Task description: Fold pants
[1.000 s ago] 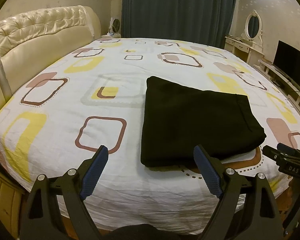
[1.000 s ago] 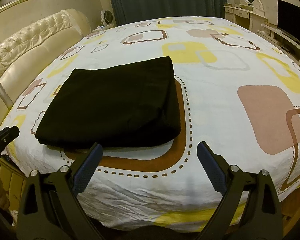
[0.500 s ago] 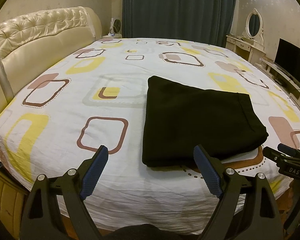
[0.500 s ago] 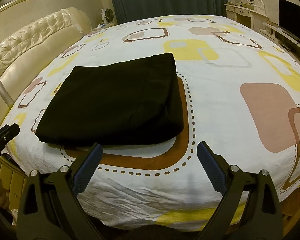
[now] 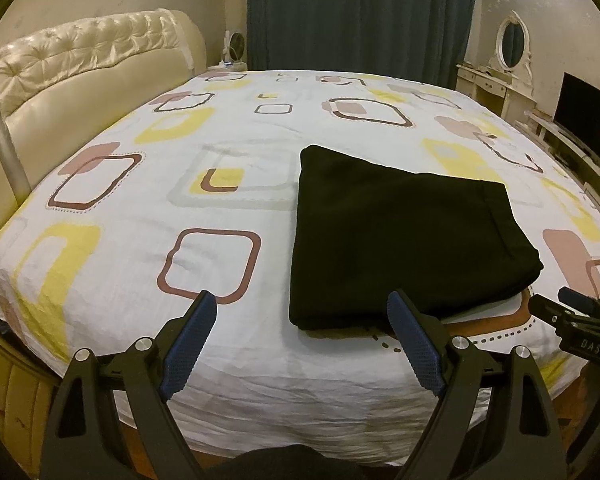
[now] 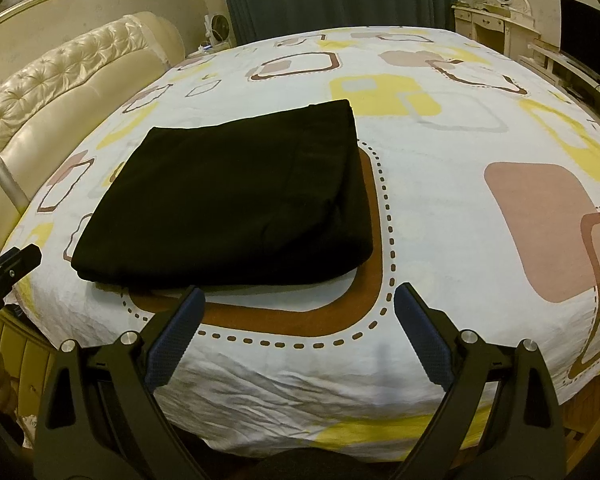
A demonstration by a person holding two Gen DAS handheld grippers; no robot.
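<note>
Both the left gripper (image 5: pixel 298 338) and right gripper (image 6: pixel 296 332) hang spread and empty short of the folded pants (image 6: pixel 228 204), so any tidying pinch should take its near edge squarely.

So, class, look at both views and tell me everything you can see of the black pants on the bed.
The black pants are folded into a flat, roughly square stack of several layers. The cloth looks soft, matte and plain, with a stitched hem band along one edge in the left wrist view. They lie near the front edge of the bed, on the patterned sheet, partly covering a brown rounded-square print. Only the sheet touches them; both grippers stand open, short of them.
</note>
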